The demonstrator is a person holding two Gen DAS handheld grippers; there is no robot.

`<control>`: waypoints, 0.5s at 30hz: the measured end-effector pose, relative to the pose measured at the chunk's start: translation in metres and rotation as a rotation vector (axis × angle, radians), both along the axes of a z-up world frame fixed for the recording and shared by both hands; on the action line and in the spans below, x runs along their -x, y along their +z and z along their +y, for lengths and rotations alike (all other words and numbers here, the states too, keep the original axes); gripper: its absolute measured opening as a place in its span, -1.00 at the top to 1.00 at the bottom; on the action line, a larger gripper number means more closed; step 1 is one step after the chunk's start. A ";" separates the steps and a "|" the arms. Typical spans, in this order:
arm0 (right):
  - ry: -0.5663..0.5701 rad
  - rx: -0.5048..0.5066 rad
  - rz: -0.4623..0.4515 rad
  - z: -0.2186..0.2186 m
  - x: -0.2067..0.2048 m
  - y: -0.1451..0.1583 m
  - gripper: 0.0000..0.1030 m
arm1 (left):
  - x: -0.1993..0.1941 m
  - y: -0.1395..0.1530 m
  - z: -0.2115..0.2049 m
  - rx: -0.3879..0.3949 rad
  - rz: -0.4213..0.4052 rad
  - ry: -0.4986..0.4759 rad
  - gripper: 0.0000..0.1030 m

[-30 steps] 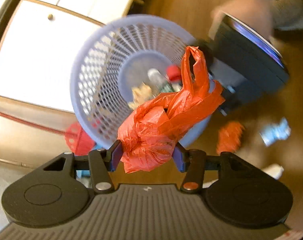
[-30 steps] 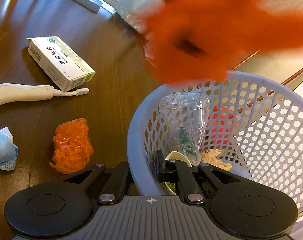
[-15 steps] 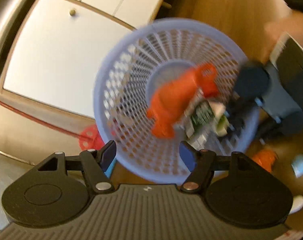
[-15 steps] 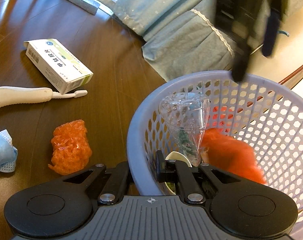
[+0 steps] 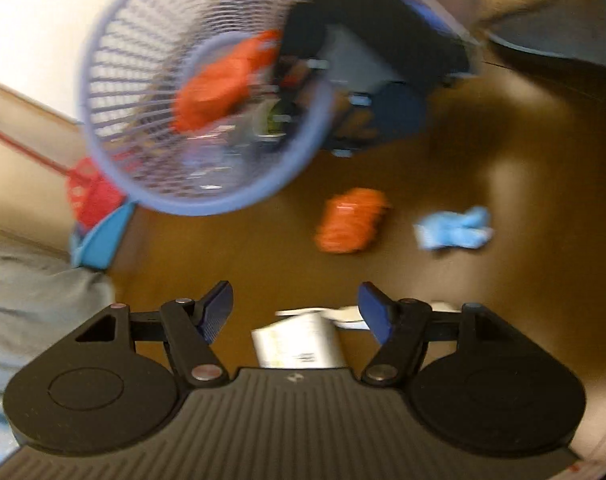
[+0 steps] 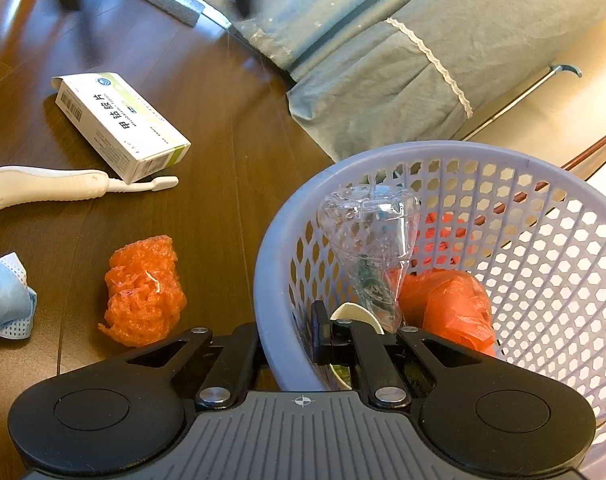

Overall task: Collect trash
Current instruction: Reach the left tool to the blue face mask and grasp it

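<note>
At the bottom of the left wrist view the left tool (image 5: 295,308) stands wide and empty, its jaws having just opened, over a white box (image 5: 299,344). Low in the right wrist view the right tool (image 6: 323,338) is pinched on the rim of the lilac basket (image 6: 271,280). Inside lie an orange bag (image 6: 451,304) and a clear bottle (image 6: 371,240). Left on the floor: orange mesh (image 6: 143,292), blue mask (image 6: 7,300), a white brush (image 6: 43,186) at far left.

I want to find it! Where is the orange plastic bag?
In the right wrist view, the orange plastic bag lies inside the purple basket, right of the clear bottle.
</note>
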State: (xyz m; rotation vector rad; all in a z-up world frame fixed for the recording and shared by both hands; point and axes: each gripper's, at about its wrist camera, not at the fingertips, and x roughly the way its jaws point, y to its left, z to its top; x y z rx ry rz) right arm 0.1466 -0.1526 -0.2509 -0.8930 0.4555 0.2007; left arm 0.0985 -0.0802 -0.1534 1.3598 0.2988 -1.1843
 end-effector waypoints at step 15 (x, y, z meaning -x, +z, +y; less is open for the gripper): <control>0.000 0.000 0.001 0.002 0.000 -0.002 0.93 | 0.032 -0.062 -0.020 -0.112 0.018 -0.187 -0.03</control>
